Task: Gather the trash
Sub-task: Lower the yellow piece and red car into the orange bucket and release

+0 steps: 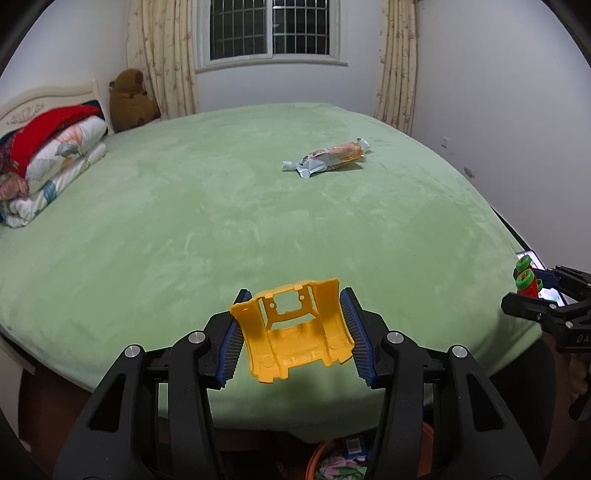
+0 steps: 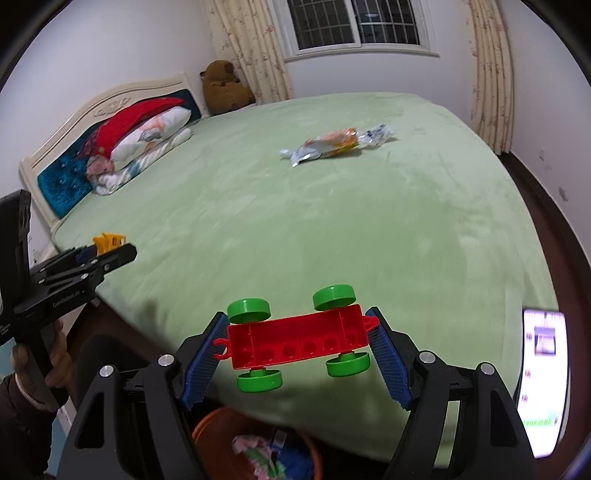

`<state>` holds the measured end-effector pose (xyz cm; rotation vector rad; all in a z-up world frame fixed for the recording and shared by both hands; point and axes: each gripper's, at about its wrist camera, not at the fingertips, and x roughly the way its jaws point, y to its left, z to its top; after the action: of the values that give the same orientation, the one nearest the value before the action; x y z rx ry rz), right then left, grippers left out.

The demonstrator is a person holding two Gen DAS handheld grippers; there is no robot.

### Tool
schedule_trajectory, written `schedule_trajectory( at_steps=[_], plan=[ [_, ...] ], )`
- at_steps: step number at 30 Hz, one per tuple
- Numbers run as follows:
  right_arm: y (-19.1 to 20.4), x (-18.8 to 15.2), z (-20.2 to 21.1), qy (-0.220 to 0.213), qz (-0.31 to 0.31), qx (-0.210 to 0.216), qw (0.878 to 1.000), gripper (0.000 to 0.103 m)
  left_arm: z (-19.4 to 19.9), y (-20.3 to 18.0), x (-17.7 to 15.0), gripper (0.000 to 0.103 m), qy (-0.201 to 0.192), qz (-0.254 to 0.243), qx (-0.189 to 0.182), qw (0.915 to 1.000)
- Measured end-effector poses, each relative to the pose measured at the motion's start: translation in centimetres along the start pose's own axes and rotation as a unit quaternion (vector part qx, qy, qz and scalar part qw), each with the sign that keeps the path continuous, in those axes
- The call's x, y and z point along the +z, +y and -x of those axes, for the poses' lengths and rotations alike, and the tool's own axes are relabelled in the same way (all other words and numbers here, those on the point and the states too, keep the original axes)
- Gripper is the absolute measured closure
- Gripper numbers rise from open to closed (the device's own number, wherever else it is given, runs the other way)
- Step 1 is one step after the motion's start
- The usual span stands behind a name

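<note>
My left gripper (image 1: 293,332) is shut on a yellow plastic toy shell (image 1: 295,332), held over the near edge of the green bed (image 1: 184,221). My right gripper (image 2: 297,350) is shut on a red toy chassis with green wheels (image 2: 299,339), also over the bed's near edge. An orange bin (image 2: 221,435) with trash in it sits below both grippers, and shows in the left wrist view (image 1: 317,458) too. A crumpled snack wrapper (image 1: 328,158) lies far out on the bed; it also shows in the right wrist view (image 2: 332,146).
Folded bedding (image 1: 48,158) is piled at the headboard on the left, with a brown teddy bear (image 1: 129,99) behind it. A lit phone (image 2: 543,380) lies on the bed's right edge. A wall and curtained window (image 1: 273,29) are behind the bed.
</note>
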<state>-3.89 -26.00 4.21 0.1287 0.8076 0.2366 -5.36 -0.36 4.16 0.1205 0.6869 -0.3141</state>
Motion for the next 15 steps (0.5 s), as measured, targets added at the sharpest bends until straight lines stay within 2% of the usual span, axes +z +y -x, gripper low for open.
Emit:
schedule_trajectory(
  at_steps=[8,15],
  plan=[
    [1.6,-4.7,1.9,0.029,0.025,0.016,0.999,0.029,1.8,-1.6,-3.0,0.054,0.005,-0.023,-0.016,0.9996],
    [1.7,-8.6,1.1,0.079,0.034,0.033,0.996,0.029,2.0,-3.0,-7.7,0.054,0.045,-0.060,-0.063,0.9952]
  ],
)
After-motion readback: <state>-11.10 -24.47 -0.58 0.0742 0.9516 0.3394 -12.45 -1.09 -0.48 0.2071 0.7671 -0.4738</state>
